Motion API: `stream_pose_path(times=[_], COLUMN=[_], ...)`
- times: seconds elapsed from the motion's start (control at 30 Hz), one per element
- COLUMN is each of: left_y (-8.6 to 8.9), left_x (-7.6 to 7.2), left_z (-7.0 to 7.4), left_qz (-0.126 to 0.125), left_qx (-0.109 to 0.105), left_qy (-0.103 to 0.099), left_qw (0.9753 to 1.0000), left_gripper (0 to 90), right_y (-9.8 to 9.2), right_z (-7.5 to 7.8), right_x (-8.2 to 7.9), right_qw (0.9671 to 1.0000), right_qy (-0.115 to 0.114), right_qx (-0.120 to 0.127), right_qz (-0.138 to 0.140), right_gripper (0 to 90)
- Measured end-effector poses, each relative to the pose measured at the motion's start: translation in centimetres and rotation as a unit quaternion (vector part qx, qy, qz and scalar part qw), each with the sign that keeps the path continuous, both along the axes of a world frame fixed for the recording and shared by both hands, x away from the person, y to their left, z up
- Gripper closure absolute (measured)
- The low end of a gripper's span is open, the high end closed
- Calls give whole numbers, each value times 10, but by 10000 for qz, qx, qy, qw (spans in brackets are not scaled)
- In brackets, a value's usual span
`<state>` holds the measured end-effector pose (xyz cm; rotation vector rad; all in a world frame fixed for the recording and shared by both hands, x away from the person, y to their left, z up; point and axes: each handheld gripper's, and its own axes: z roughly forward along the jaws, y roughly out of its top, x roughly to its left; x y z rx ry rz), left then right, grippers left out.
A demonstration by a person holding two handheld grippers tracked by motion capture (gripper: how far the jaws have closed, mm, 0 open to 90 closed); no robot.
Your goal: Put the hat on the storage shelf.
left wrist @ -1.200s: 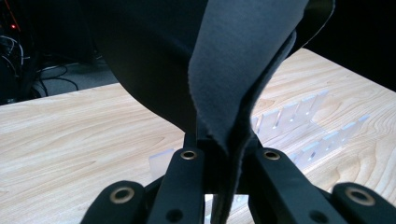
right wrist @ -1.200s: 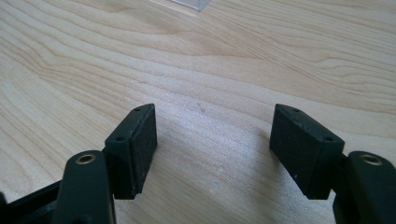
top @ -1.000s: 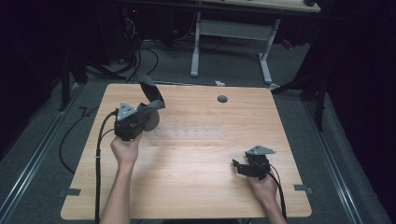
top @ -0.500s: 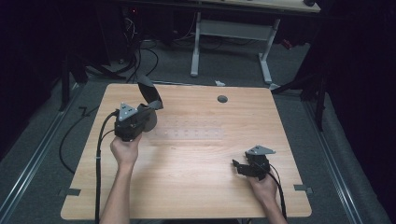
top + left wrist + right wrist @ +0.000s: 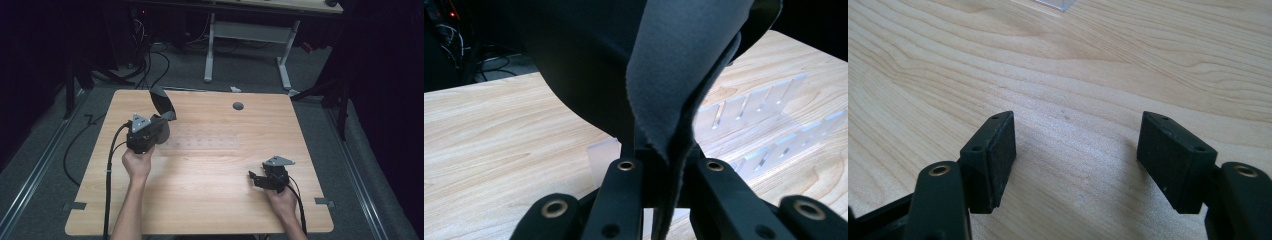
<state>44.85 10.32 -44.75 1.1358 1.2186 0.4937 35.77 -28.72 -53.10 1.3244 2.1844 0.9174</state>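
Left gripper (image 5: 159, 120) is clamped on a dark grey cloth (image 5: 162, 101), lifted above the far-left part of the table (image 5: 210, 210). In the left gripper view the jaws are pressed together on a doubled fold of the cloth (image 5: 684, 75), which rises limp and curling above them. Right gripper (image 5: 256, 178) sits low at the near-right of the table, jaws spread wide, nothing between them; bare wood shows between the pads (image 5: 998, 150) in the right gripper view.

Risks, as judged:
- The hold is on a fold near the cloth's edge. A quick swing or tug could let one layer slip out, and the cloth would drop or unfold unevenly.
- A clear acrylic rack (image 5: 202, 143) with upright slots lies flat at mid-table, just beside and below the left gripper. It is nearly invisible from the high view. Loose cloth dragged across could snag on the rack's (image 5: 769, 125) upright tabs, or push it along.
- The left gripper's cable (image 5: 107, 170) trails off the near-left edge; a far reach could pull it taut.
- The right gripper is well apart from the cloth, so it gives no support yet.

Surface: pale wood-grain table, smooth, with a round cable grommet (image 5: 238, 106) near the far edge.

Room: dark, grey carpet, a second desk frame (image 5: 247, 45) beyond, loose cables on the floor at far left.
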Motion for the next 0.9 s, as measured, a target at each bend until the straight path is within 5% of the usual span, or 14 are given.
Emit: stream_pose_path(times=[0.9], left_y=[7], left_x=[-8], left_z=[-25], left_qz=[-65], left_qx=[-52], left_qy=[311], left_qw=[9995], left_gripper=[846], right_y=[0], right_z=[0], right_x=[0], right_qw=[10000], right_qy=[2], right_qx=[2], right_qz=[-2], right_gripper=[321])
